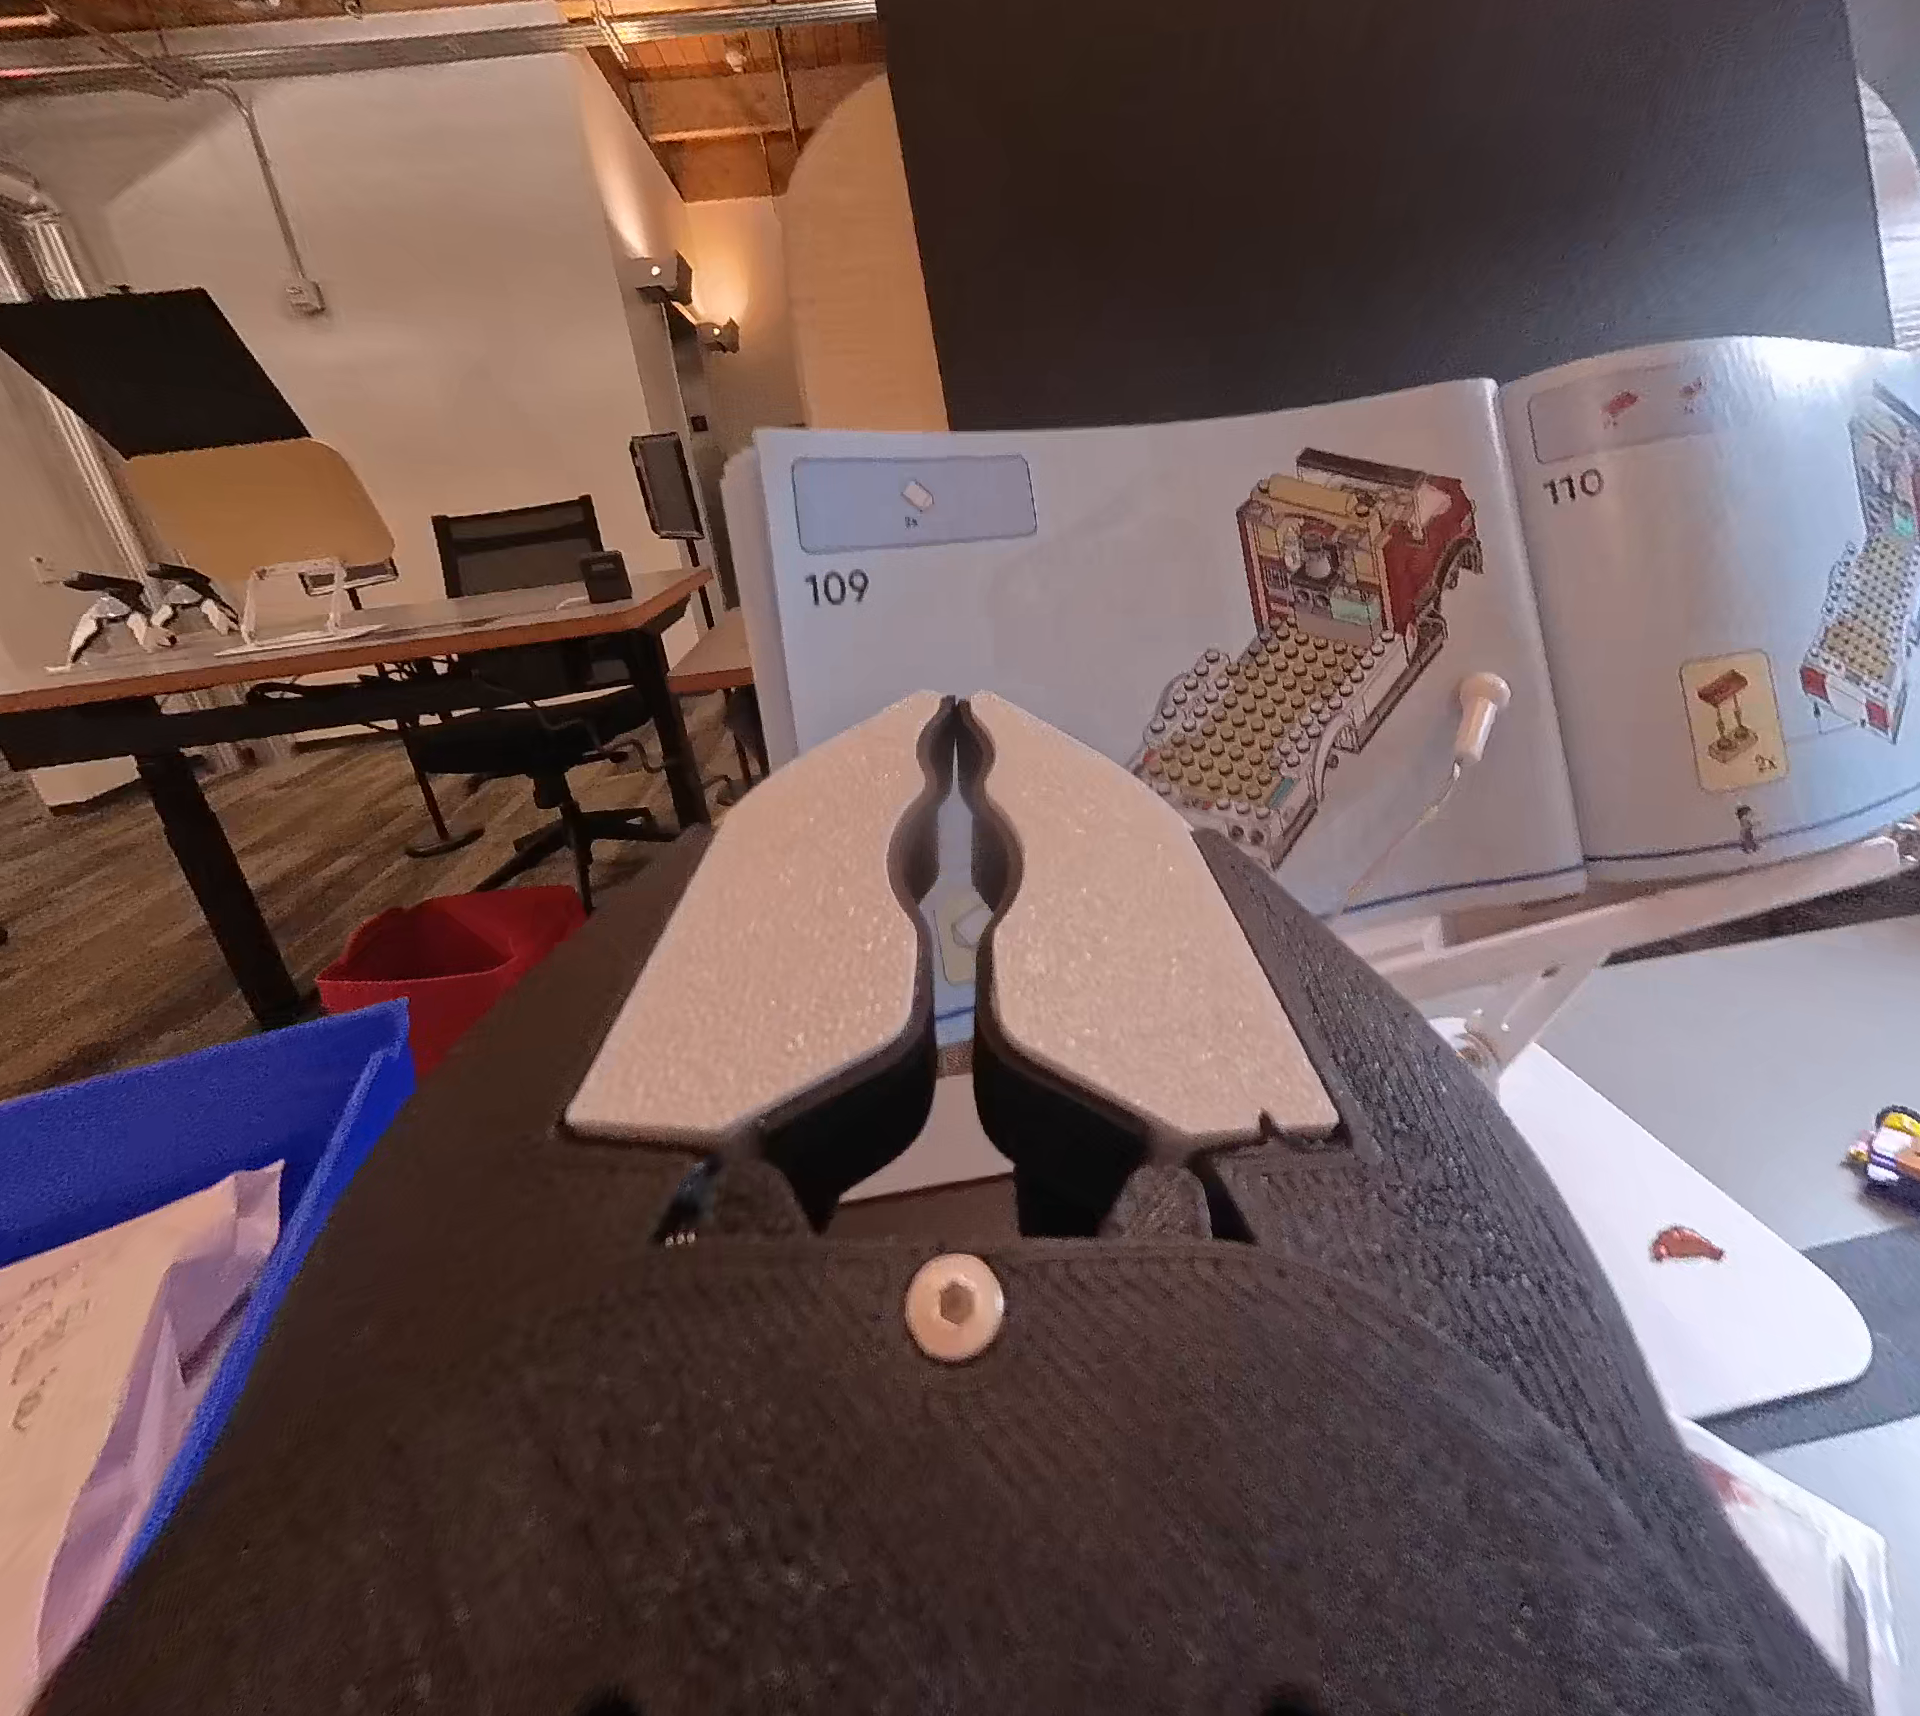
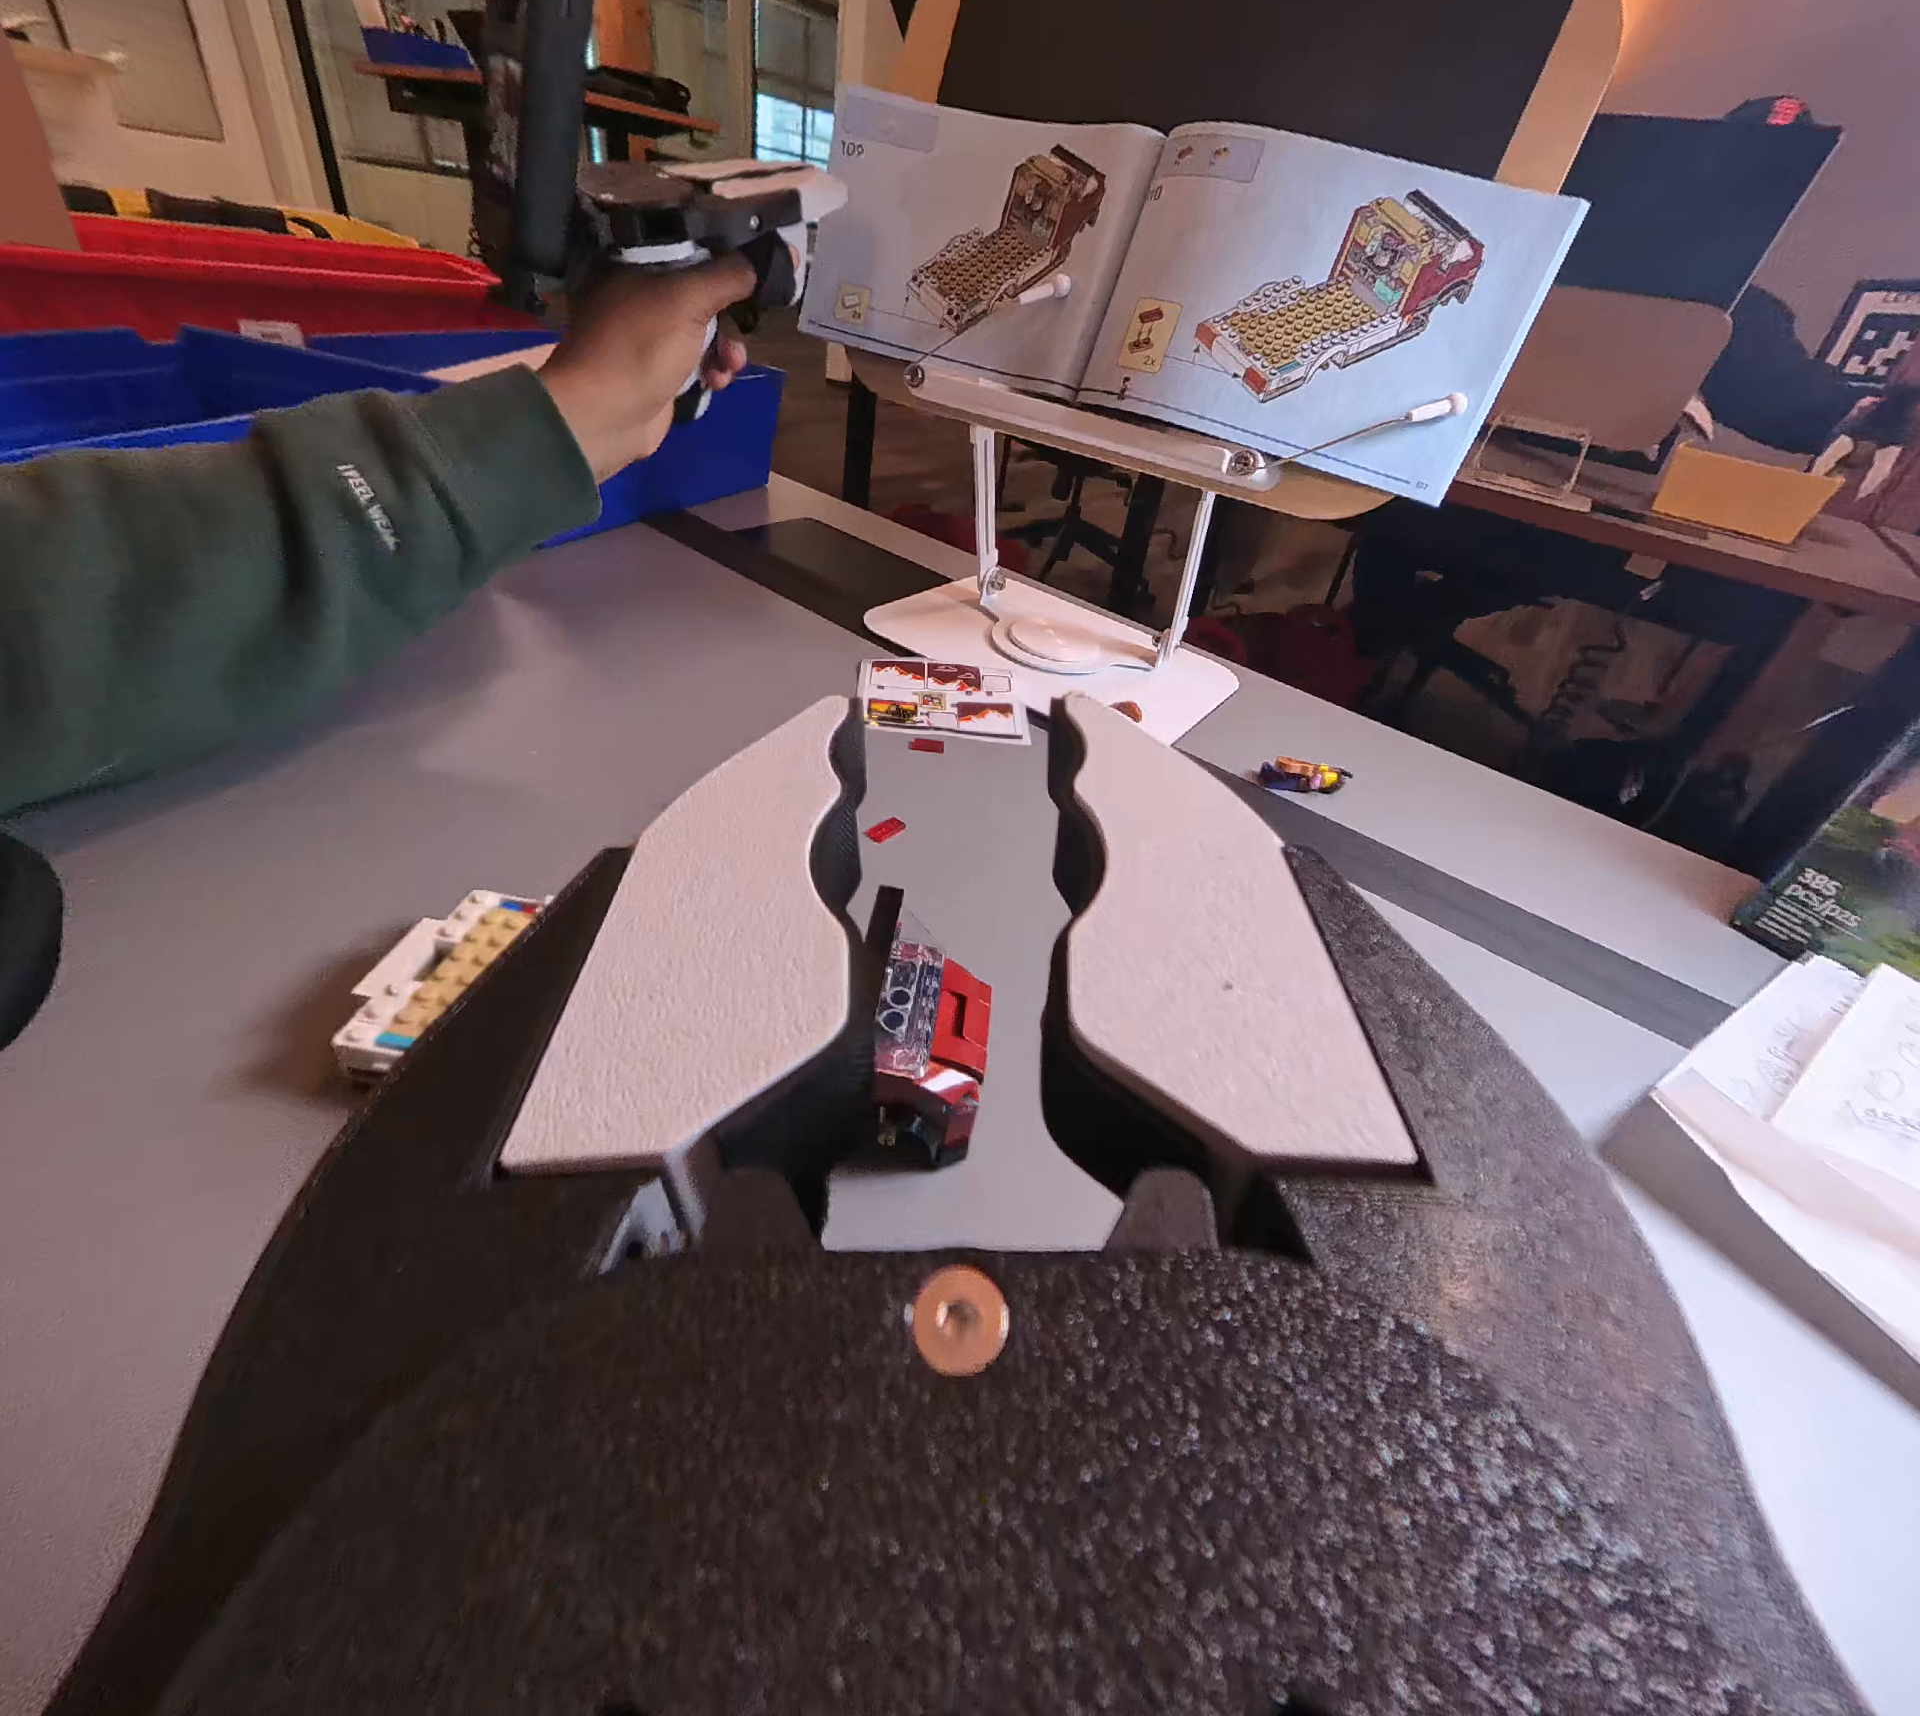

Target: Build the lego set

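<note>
The instruction booklet (image 1: 1143, 627) stands open on a white stand (image 2: 1049, 627). My left gripper (image 1: 958, 708) is shut and empty, raised in front of the booklet's left page. It also shows in the right wrist view (image 2: 800, 201), held by a hand at the page's left edge. My right gripper (image 2: 956, 716) is open above the grey table. The red lego cab (image 2: 930, 1032) lies on the table between its fingers. A tan and white studded chassis (image 2: 436, 980) sticks out to the left of them. Small red pieces (image 2: 885, 829) lie ahead.
A sticker sheet (image 2: 940, 700) and a minifigure (image 2: 1304, 773) lie near the stand's base. A small red piece (image 1: 1685, 1243) rests on the base. Blue bins (image 2: 208, 388) stand at the left. The set's box (image 2: 1839, 897) and papers (image 2: 1818, 1126) lie at the right. My right fingertips sit around 40 centimeters from my left ones.
</note>
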`<state>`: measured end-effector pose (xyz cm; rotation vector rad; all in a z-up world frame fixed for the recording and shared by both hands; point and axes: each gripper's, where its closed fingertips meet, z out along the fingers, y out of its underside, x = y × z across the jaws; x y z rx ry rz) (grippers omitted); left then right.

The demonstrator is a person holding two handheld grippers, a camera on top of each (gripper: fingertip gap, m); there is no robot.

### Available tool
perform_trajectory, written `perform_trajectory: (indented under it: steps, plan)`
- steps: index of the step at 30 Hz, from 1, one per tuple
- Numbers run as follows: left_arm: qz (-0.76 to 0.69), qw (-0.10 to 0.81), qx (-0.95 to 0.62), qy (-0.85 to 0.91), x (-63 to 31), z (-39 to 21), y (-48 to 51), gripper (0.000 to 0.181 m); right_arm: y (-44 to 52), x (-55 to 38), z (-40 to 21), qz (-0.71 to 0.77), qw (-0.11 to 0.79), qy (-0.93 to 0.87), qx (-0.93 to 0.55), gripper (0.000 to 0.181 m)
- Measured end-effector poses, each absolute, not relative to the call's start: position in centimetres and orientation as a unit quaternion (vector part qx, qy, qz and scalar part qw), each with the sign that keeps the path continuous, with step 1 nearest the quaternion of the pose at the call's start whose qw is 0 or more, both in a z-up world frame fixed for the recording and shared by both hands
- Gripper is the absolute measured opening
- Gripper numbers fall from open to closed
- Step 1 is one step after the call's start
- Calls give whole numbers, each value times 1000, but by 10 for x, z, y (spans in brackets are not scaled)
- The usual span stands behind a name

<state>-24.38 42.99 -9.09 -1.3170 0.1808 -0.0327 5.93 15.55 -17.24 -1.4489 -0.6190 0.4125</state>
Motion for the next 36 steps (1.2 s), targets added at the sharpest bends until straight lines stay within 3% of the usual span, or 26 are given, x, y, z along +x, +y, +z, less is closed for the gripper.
perform_trajectory:
  steps: [8, 36]
  plan:
    - [31, 784, -613, 89, -243, -58, 451, 0, 156, 65, -175, 199, 682, -265, -652, 33]
    - [15, 760, -644, 84, -247, -67, 451, 0, 157, 61, -187, 201, 661, -279, -668, 32]
